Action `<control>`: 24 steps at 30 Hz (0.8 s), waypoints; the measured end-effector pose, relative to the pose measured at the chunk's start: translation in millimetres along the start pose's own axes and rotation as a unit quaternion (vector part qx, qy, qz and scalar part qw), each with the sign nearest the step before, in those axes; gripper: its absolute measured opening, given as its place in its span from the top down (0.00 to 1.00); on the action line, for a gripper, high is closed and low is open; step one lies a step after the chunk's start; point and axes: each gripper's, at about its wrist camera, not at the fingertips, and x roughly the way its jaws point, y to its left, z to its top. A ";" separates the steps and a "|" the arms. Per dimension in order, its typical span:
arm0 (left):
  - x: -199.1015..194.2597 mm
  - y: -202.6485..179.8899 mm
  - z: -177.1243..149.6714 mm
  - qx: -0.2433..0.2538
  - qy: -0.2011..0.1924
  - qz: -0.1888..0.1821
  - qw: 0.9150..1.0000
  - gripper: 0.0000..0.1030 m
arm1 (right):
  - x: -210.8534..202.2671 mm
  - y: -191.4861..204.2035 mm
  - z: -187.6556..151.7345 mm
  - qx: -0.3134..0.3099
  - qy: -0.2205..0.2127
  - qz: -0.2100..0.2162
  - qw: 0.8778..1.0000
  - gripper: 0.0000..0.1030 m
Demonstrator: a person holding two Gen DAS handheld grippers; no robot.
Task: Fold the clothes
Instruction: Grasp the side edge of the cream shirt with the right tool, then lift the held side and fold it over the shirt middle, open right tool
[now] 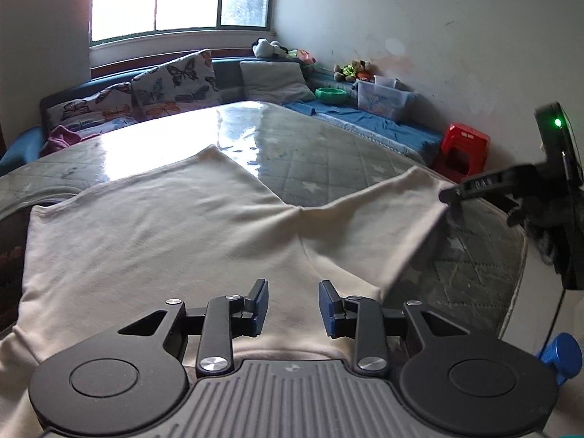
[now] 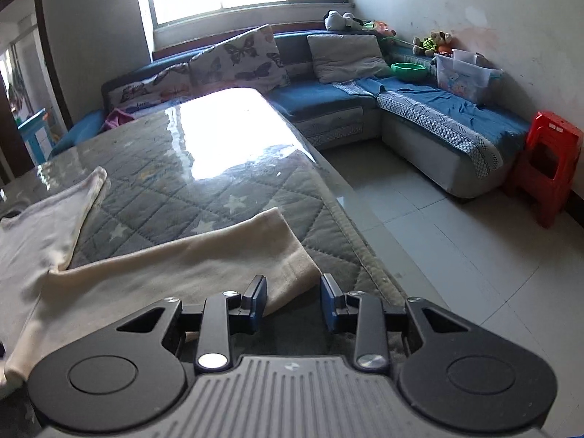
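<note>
Here, a cream long-sleeved top lies spread flat on the quilted, plastic-covered table, body toward 9 o'clock in the left wrist view, one sleeve reaching out toward 3 o'clock.

Left tongs: released, jaws apart, hovering over the top's near edge at 6 o'clock. Nothing between the pads; whether they touch the cloth I cannot tell.

Right tongs: also released, jaws apart. In the right wrist view the sleeve cuff lies just ahead of the left pad, at 12 o'clock from the tongs, not gripped. From the left wrist view the right tongs sit at the sleeve's end at 3 o'clock, touching or nearly so; contact unclear.

Step in hand, by my reading: the sleeve fold is being set up, garment laid out, no fold made yet.

Next move likely calls for the right tongs to close on the cuff and carry the sleeve across the body toward 9 o'clock, while the left pins or grips the near edge so the body stays flat. The cover looks glossy; the cloth may slide.
</note>
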 end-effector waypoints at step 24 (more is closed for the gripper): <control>2.8 -9.5 -3.1 0.019 0.008 0.002 1.000 0.63 | 4.9 -13.7 5.7 0.037 -0.026 0.009 0.999 0.84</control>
